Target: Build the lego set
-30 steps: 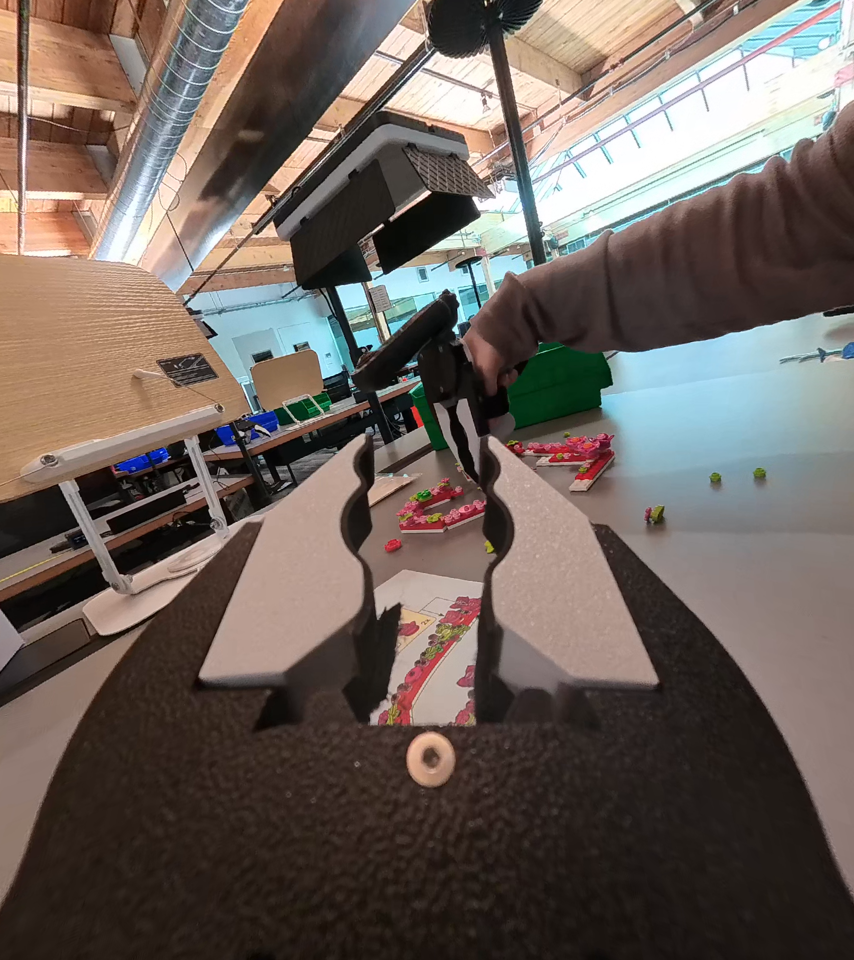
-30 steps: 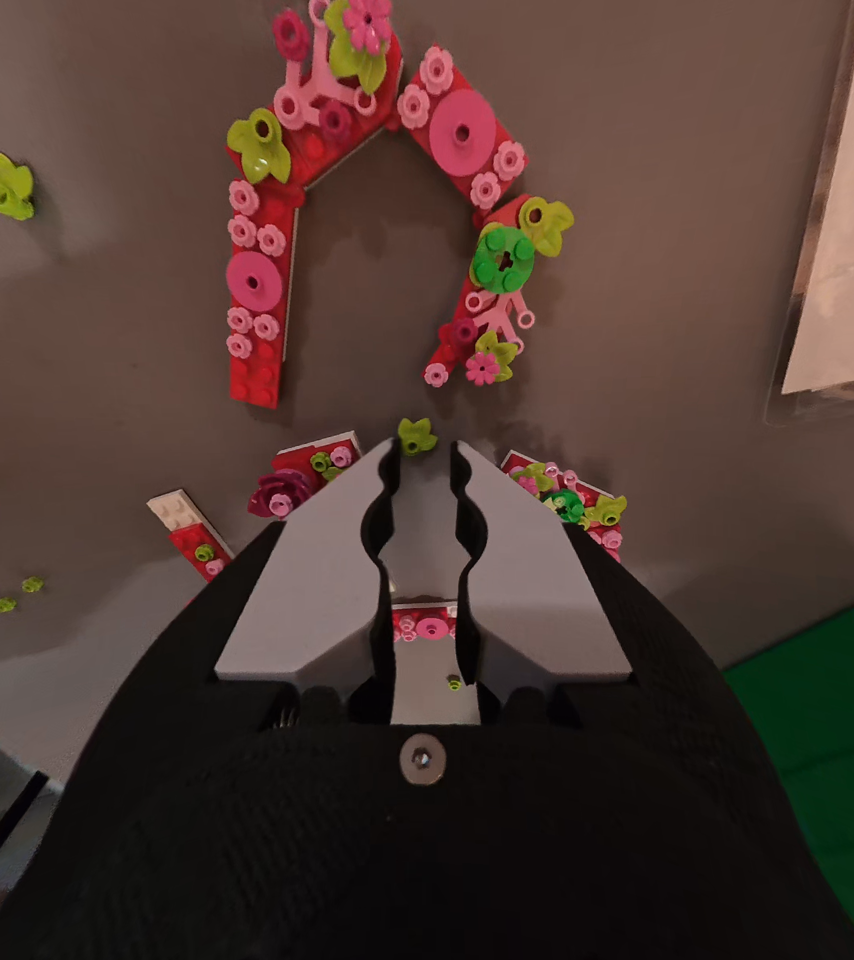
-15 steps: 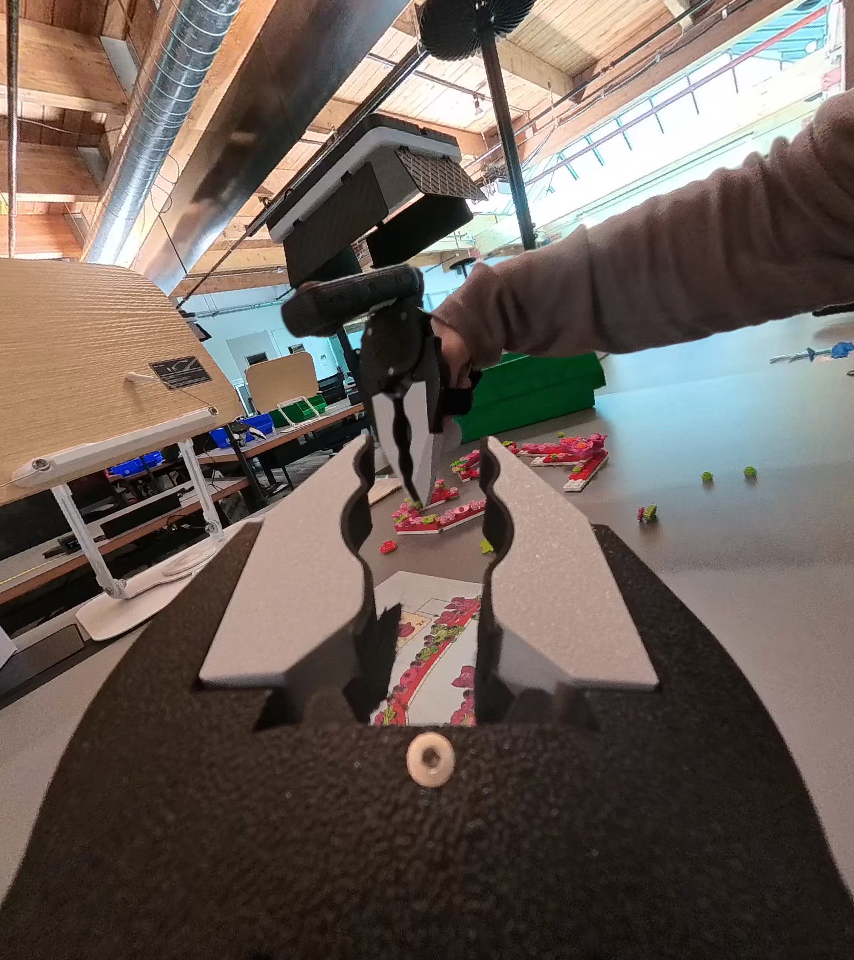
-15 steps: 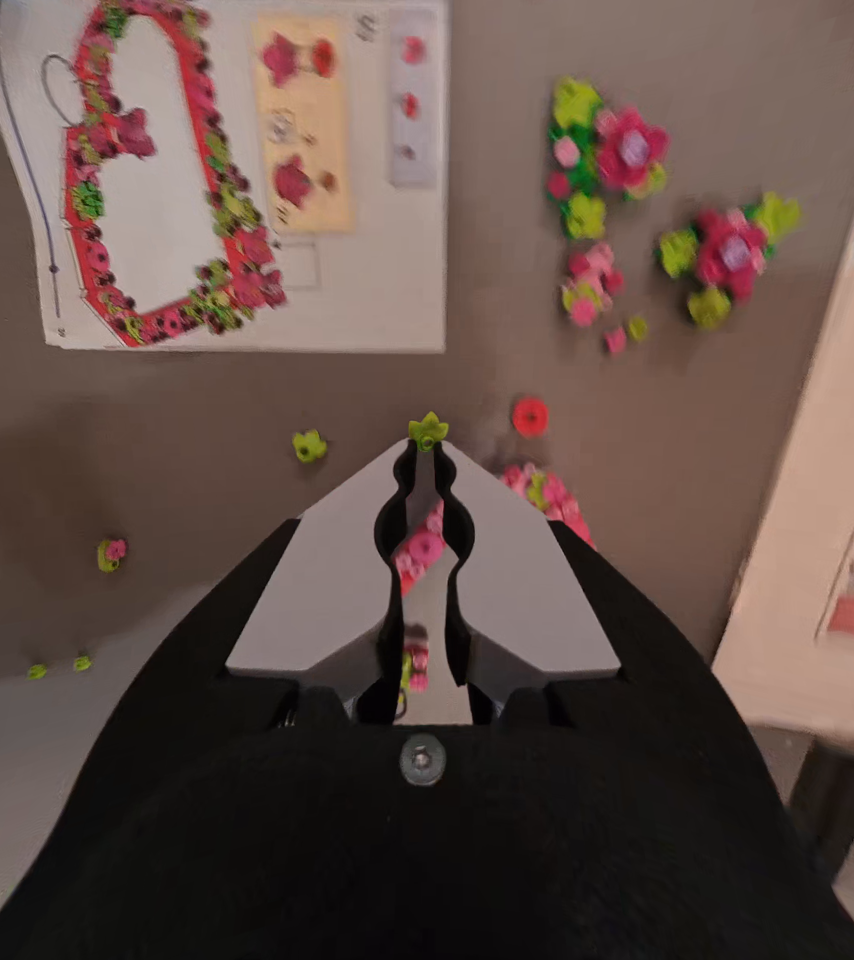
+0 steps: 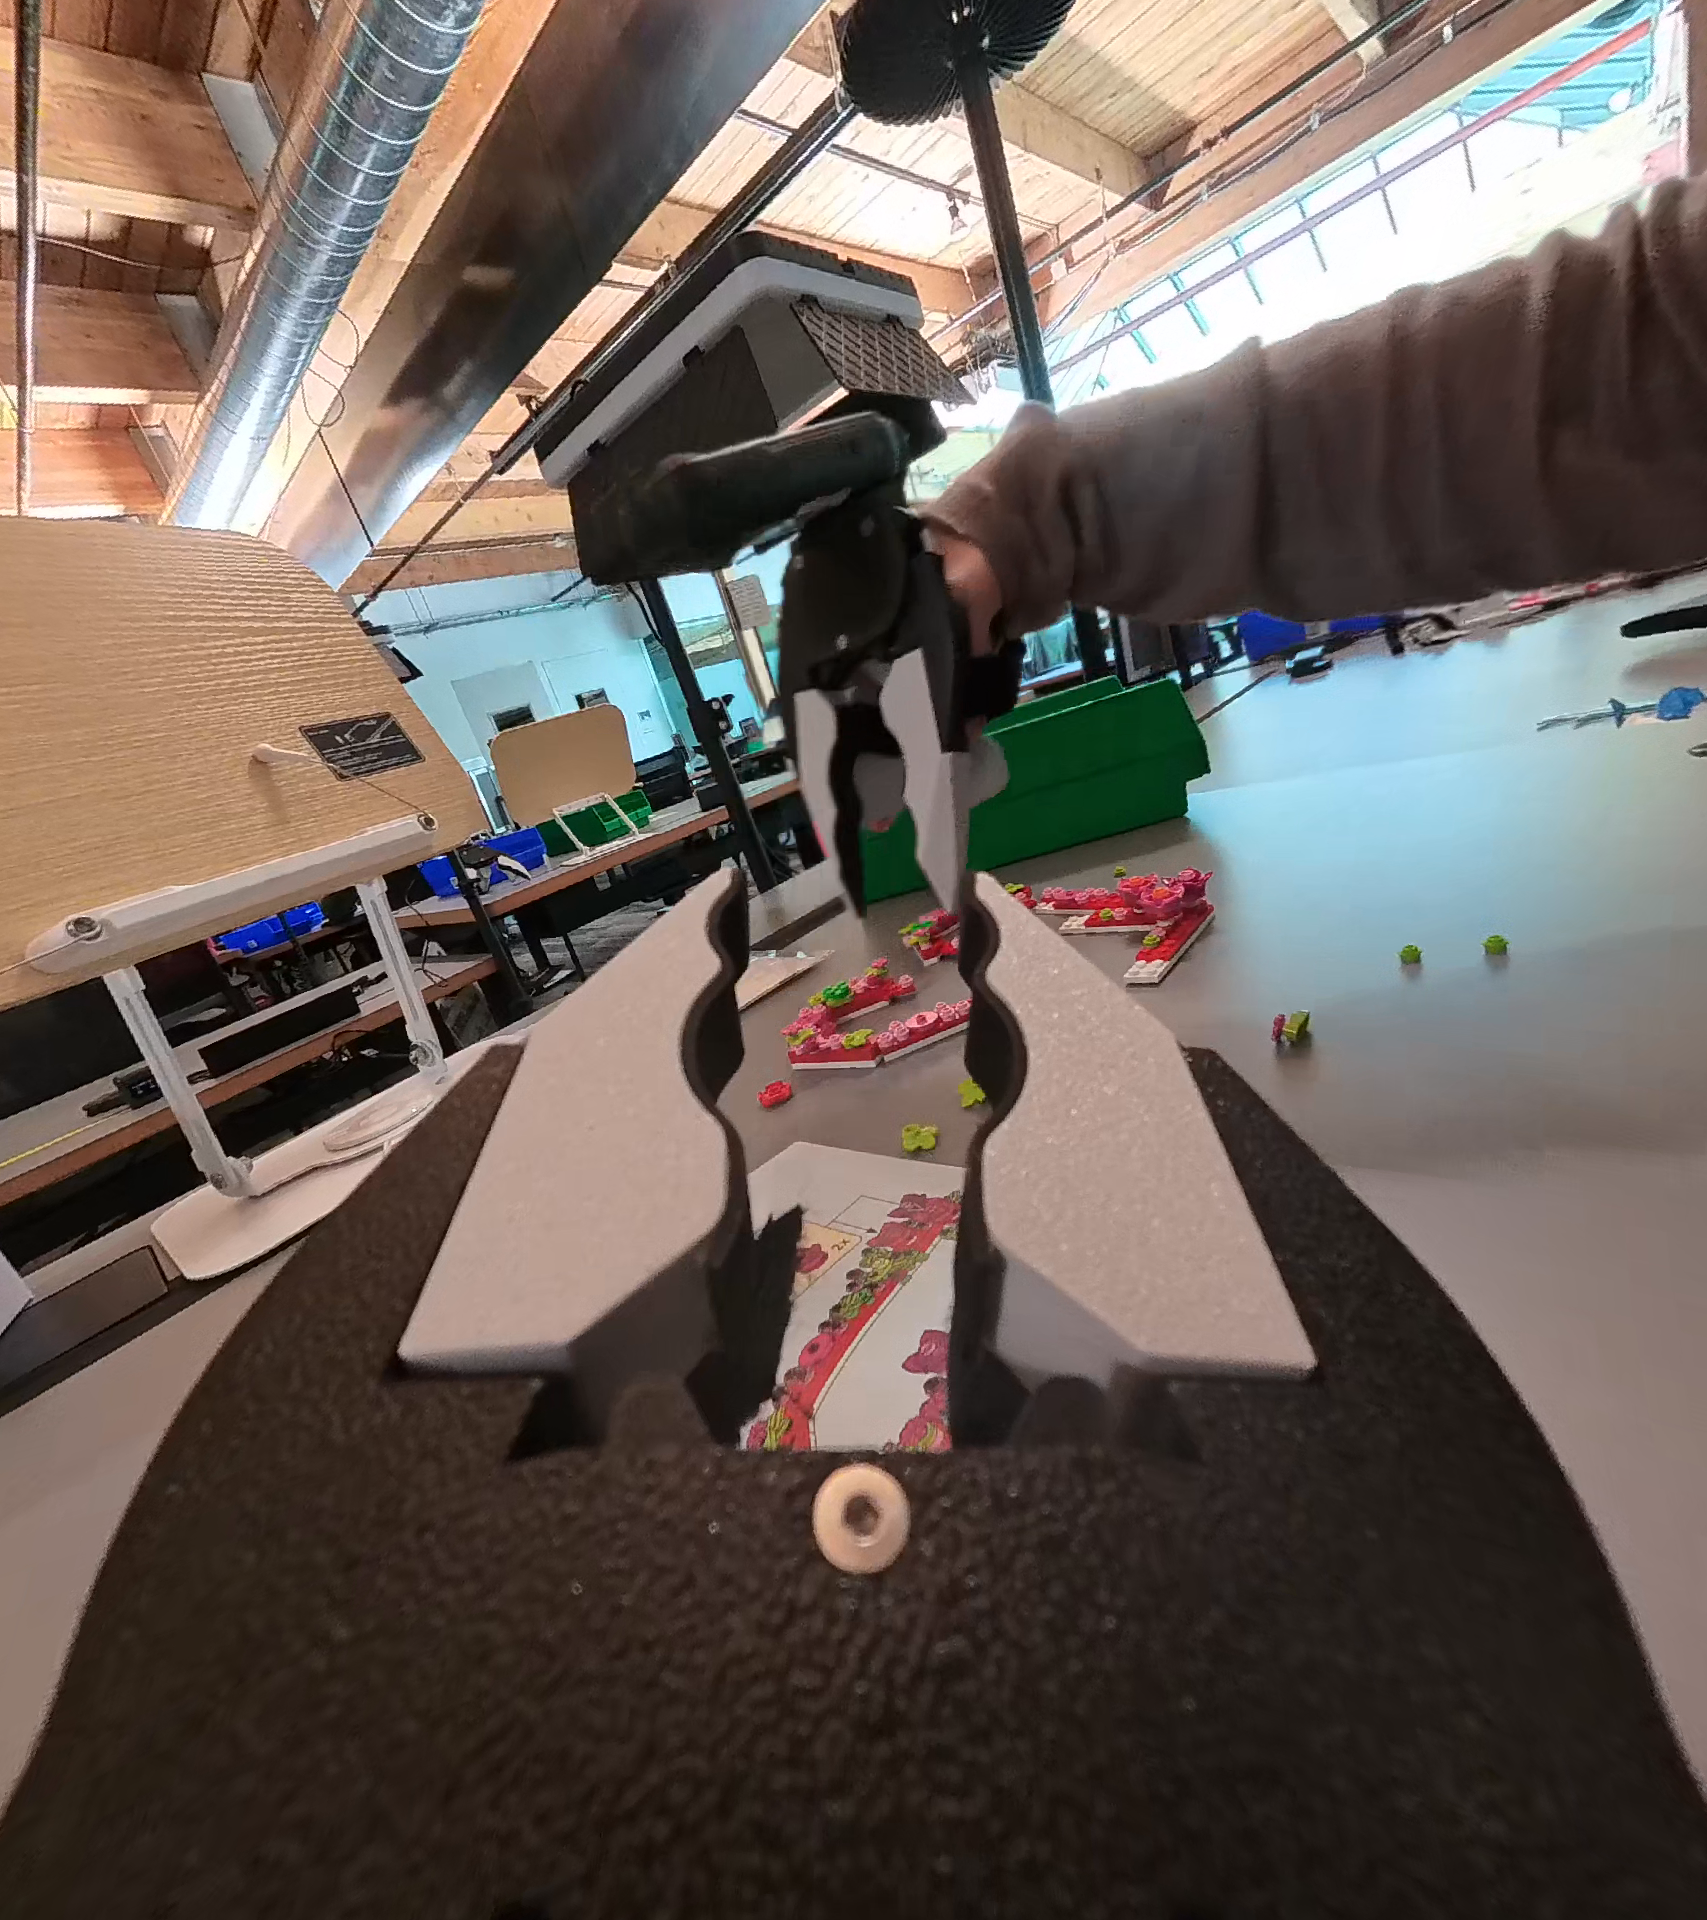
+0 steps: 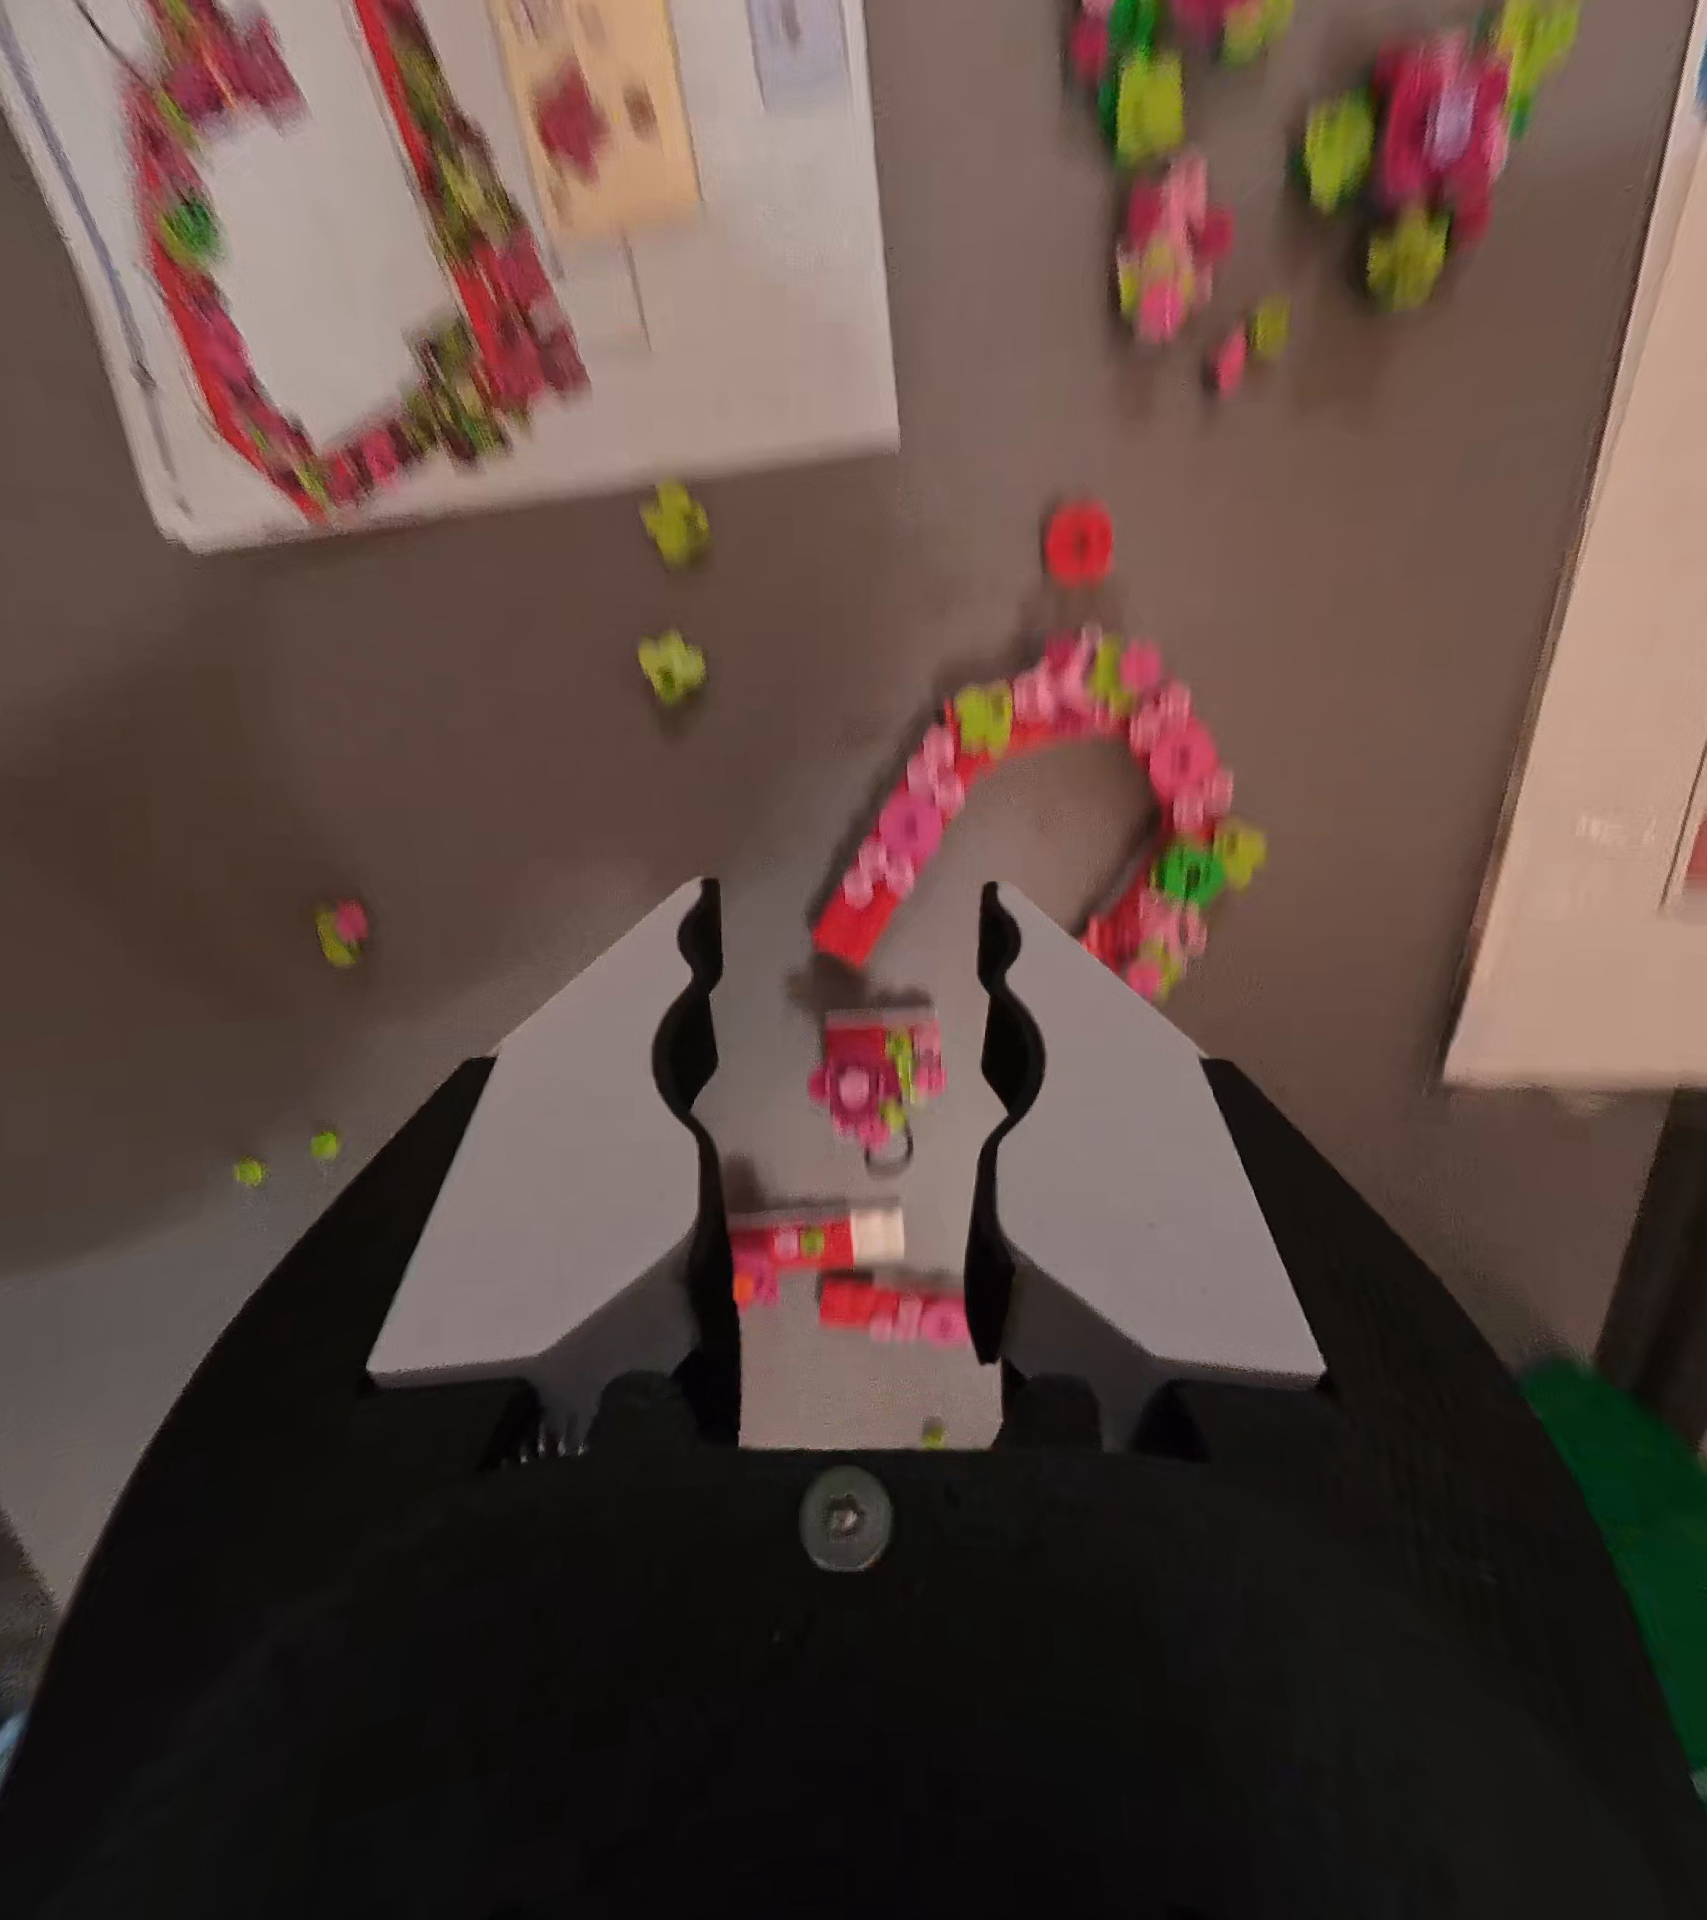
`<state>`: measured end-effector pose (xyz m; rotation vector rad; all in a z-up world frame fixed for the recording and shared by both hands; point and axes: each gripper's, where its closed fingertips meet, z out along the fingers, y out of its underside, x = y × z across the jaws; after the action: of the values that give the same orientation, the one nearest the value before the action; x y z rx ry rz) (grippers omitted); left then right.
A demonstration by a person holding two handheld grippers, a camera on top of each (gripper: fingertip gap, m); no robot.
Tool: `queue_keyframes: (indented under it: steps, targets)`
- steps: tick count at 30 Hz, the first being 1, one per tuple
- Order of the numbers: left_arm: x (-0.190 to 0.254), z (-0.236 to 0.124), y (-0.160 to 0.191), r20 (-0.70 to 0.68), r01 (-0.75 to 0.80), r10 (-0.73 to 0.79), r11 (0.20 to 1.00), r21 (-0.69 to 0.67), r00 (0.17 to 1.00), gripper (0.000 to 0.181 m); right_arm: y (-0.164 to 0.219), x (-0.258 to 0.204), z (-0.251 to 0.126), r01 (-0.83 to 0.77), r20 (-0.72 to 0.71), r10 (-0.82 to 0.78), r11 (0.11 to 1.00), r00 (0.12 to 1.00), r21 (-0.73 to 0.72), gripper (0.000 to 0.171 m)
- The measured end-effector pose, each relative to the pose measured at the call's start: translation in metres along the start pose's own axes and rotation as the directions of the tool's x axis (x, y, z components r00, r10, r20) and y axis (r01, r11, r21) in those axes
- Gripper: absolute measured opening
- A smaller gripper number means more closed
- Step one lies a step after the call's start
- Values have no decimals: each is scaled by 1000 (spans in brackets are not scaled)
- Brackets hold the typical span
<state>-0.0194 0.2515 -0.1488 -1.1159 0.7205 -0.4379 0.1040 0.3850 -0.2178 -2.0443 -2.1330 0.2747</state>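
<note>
This is a large workshop or lab hall with an industrial look. Overhead run bare timber joists and planks (image 5: pixel 28 260), a ribbed silver ventilation duct (image 5: pixel 309 239) and a dark steel beam (image 5: pixel 558 156), with a band of high windows (image 5: pixel 1348 239) on the far right. A black pole (image 5: pixel 1010 270) rises from the grey table (image 5: pixel 1451 1091). Farther off on the left stand more work tables (image 5: pixel 610 847) carrying blue bins (image 5: pixel 272 925) and green bins (image 5: pixel 600 821); a larger green bin (image 5: pixel 1088 769) sits on the near table.
</note>
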Motion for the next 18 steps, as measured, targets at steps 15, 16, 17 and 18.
queue_keyframes:
  steps: [15, 16, 17, 18]
  targets:
    - [3, 0, -1, -6, -17, 17, 1000, 4, 1000, 37, 94, -6, 19, -218, -226, 172, 956, 959, -196, 36]
    - [3, 0, -2, -7, -19, 19, 1000, 5, 1000, 37, 97, -5, 21, -219, -233, 170, 954, 957, -203, 32]
    - [4, 0, -2, -9, -21, 21, 1000, 6, 1000, 37, 99, -5, 23, -221, -236, 171, 954, 957, -204, 27]
    - [4, 0, -2, -11, -23, 23, 1000, 6, 1000, 37, 99, -5, 24, -215, -234, 167, 956, 958, -201, 26]
